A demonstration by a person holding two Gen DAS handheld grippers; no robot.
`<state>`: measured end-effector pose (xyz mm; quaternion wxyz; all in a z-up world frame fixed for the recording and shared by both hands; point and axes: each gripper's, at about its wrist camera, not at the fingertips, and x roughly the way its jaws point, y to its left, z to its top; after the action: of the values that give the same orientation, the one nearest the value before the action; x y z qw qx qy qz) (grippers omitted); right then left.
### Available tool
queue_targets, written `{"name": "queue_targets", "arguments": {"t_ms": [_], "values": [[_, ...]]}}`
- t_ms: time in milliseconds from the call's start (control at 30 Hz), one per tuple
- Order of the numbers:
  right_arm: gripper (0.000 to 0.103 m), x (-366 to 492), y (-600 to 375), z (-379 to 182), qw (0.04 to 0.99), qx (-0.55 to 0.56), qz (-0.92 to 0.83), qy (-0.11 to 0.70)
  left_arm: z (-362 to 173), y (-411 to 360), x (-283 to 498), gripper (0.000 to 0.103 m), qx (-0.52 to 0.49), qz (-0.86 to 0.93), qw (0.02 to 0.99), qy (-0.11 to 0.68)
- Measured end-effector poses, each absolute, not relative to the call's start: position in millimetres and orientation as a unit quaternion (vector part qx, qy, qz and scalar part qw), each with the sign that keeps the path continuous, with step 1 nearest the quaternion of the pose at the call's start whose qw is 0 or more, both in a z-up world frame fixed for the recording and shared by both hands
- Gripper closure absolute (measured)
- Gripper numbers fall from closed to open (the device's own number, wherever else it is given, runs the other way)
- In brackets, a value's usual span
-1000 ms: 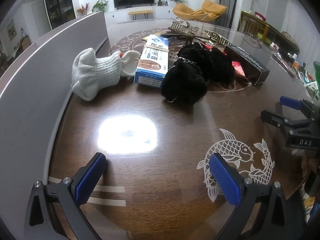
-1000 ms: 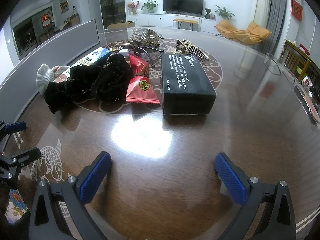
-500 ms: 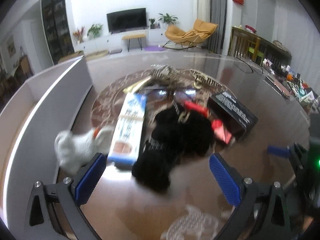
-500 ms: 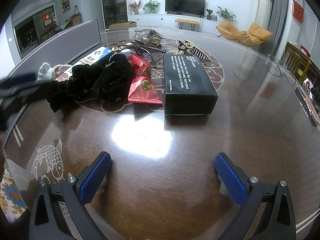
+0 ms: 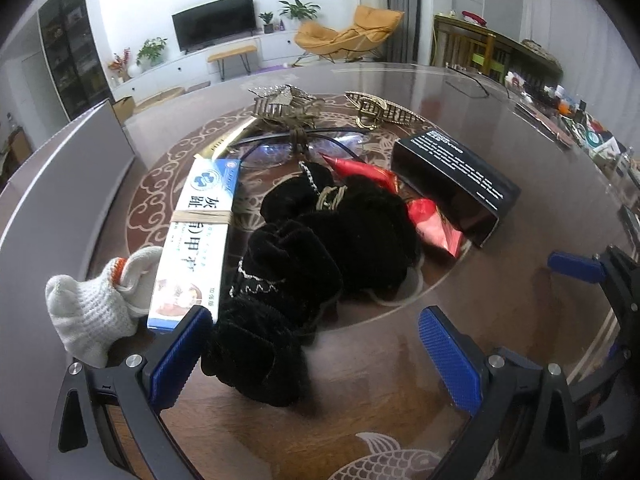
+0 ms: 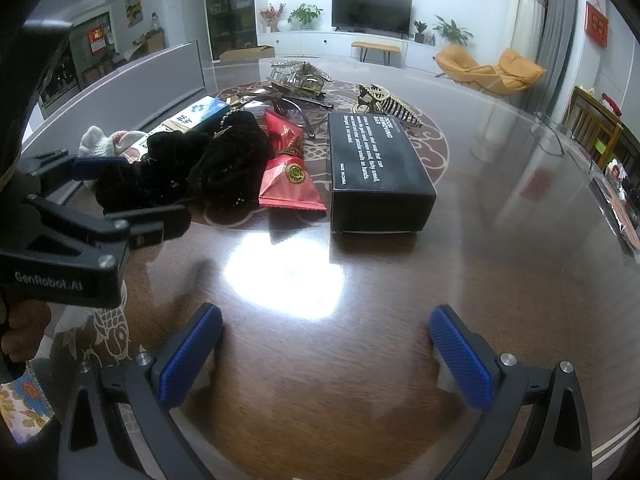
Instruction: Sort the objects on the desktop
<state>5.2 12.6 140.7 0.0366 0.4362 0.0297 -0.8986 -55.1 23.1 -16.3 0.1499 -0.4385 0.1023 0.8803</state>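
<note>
A pile lies on the round wooden table (image 5: 520,168): black velvet scrunchies (image 5: 304,276), a blue-white toothpaste box (image 5: 200,232), a white knitted sock (image 5: 92,312), red packets (image 5: 432,220), a black box (image 5: 452,180), glasses (image 5: 280,148) and gold hair claws (image 5: 376,112). My left gripper (image 5: 316,348) is open, its jaws either side of the nearest scrunchie, just above the table. My right gripper (image 6: 324,356) is open and empty over bare table in front of the black box (image 6: 376,168). The left gripper also shows in the right wrist view (image 6: 120,192).
A grey curved panel (image 5: 60,184) rims the table's left side. White fish decals (image 5: 384,460) mark the near edge. Small items clutter the far right rim (image 5: 592,132). A cable (image 5: 472,84) lies at the back.
My left gripper has swung up and forward from the bare near table to the black scrunchie pile. My right gripper has hardly moved.
</note>
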Motion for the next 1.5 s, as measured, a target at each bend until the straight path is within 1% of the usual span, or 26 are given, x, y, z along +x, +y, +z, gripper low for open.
{"name": "queue_targets", "arguments": {"t_ms": [667, 900, 1267, 1400, 1500], "values": [[0.000, 6, 13, 140, 0.037, 0.435, -0.899, 0.030, -20, 8, -25, 0.000, -0.461, 0.858, 0.214, 0.075], [0.000, 6, 13, 140, 0.038, 0.436, -0.899, 0.030, -12, 1, -12, 0.000, -0.455, 0.855, 0.234, 0.085], [0.000, 6, 13, 140, 0.038, 0.435, -0.899, 0.030, 15, -27, -27, 0.000, -0.432, 0.874, 0.214, 0.055], [0.000, 6, 13, 140, 0.038, 0.437, -0.898, 0.030, 17, -22, -35, 0.000, -0.426, 0.878, 0.206, 0.073], [0.000, 6, 14, 140, 0.039, 0.437, -0.898, 0.030, 17, -9, -50, 0.000, -0.426, 0.877, 0.212, 0.068]]}}
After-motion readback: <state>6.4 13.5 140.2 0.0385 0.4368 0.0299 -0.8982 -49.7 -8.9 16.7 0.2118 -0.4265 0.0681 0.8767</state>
